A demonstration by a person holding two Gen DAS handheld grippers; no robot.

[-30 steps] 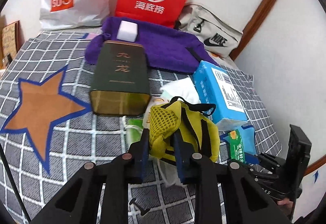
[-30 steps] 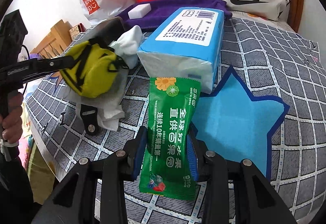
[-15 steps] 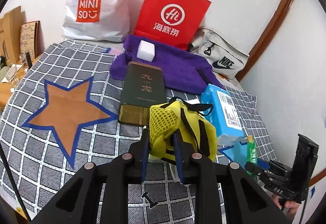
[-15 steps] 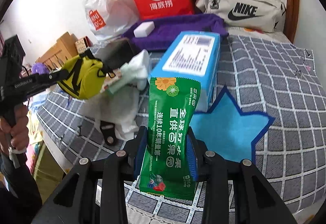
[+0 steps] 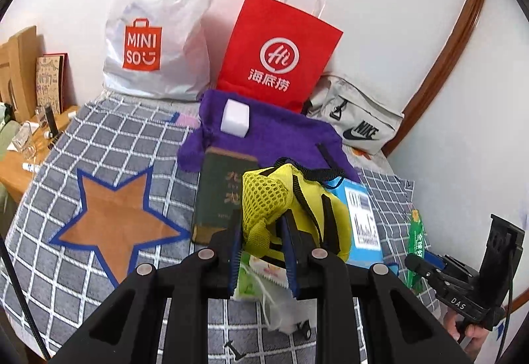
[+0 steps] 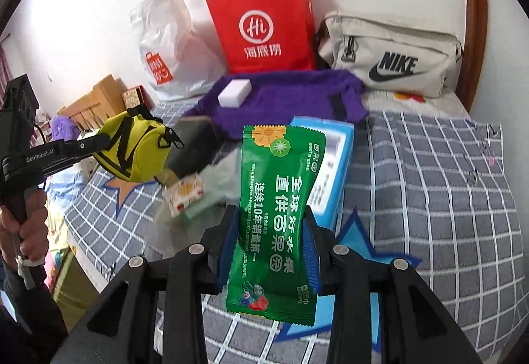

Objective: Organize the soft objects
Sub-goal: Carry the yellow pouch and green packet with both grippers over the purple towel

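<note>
My left gripper (image 5: 263,225) is shut on a yellow mesh pouch (image 5: 294,208) with black straps and holds it well above the bed; the pouch also shows in the right wrist view (image 6: 135,149). My right gripper (image 6: 272,231) is shut on a green snack packet (image 6: 277,225) and holds it above the blue star patch (image 6: 373,258); the packet also shows edge-on in the left wrist view (image 5: 416,248). An orange star patch (image 5: 115,221) lies on the grid blanket at the left.
On the bed lie a blue tissue pack (image 5: 363,225), a dark green tin (image 5: 224,198), a purple towel (image 5: 281,139) with a white block (image 5: 235,116), a small tissue packet (image 6: 185,192) and white plastic. A Miniso bag (image 5: 158,39), a red paper bag (image 5: 277,56) and a Nike bag (image 6: 393,56) stand at the wall.
Both grippers have risen higher above the bed with the pouch and the packet held in them; the objects on the bed look smaller and farther away.
</note>
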